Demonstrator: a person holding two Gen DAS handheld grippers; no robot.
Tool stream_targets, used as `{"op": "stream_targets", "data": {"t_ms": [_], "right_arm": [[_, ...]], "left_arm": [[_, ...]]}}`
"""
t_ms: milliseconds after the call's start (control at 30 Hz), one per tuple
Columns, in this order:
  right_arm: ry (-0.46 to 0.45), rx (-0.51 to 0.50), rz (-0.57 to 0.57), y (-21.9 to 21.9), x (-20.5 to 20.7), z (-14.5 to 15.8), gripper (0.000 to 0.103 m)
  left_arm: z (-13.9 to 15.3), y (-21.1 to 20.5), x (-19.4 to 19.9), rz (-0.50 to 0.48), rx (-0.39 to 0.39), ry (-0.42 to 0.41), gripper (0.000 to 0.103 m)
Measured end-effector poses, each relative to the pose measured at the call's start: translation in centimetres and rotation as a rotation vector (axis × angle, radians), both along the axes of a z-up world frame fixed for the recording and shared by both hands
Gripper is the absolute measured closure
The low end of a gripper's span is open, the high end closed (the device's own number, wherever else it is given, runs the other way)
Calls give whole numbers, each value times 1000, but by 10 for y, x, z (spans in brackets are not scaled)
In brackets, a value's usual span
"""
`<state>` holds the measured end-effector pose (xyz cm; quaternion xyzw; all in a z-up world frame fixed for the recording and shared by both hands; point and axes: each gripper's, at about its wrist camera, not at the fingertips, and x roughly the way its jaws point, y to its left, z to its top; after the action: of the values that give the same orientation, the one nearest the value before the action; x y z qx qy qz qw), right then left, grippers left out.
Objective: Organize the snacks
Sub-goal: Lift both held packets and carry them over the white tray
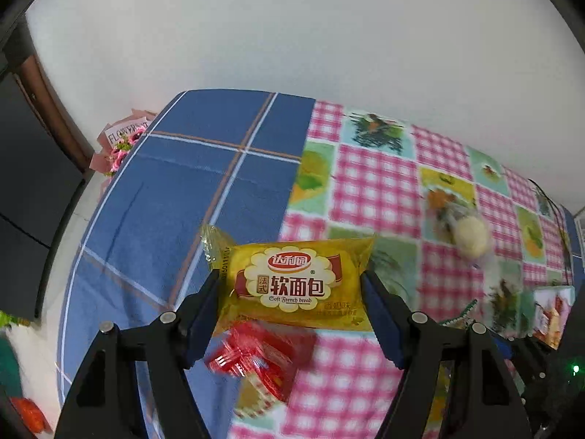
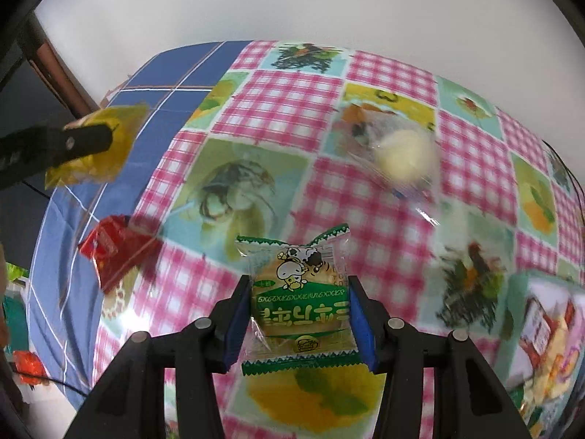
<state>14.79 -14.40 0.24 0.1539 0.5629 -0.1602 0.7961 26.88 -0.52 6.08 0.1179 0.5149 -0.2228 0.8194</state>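
Left gripper [image 1: 292, 285] pinches a yellow soft-bread packet [image 1: 296, 283] above the counter [image 1: 190, 190], over a red packet [image 1: 256, 358]. Right gripper [image 2: 298, 311] pinches a green-trimmed snack packet [image 2: 298, 300] above the pink checked cloth [image 2: 292, 109]; a clear-wrapped round bun [image 2: 402, 161] lies beyond the red packet, farther right.

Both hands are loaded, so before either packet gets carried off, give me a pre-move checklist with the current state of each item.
1. Left tongs clamped on the yellow bread packet: ok, pads press both ends.
2. Right tongs clamped on the green snack packet: ok.
3. Both packets lifted clear of the tablecloth: ok.
4. Red packet left on the cloth: ok, apart from both tongs.
5. Clear-wrapped pale bun undisturbed: cannot tell, blurred.
6. Drop-off spot for the snacks in sight: cannot tell.
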Motion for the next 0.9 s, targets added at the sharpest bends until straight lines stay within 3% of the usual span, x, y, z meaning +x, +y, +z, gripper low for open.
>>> {"op": "stream_targets", "data": {"t_ms": [233,467,900], "right_arm": [[-27,7,-56,-10,-58,18,50],[-45,11,-132,-35,-112,25,50],[-78,20,-379,-116,-226,27,50]], "left_arm": [[12,-14,-64,16,-77,-3,28],[13,-53,-127,-9,-121,12,28],[6,-138,-230,-94,-195,98,28]]}}
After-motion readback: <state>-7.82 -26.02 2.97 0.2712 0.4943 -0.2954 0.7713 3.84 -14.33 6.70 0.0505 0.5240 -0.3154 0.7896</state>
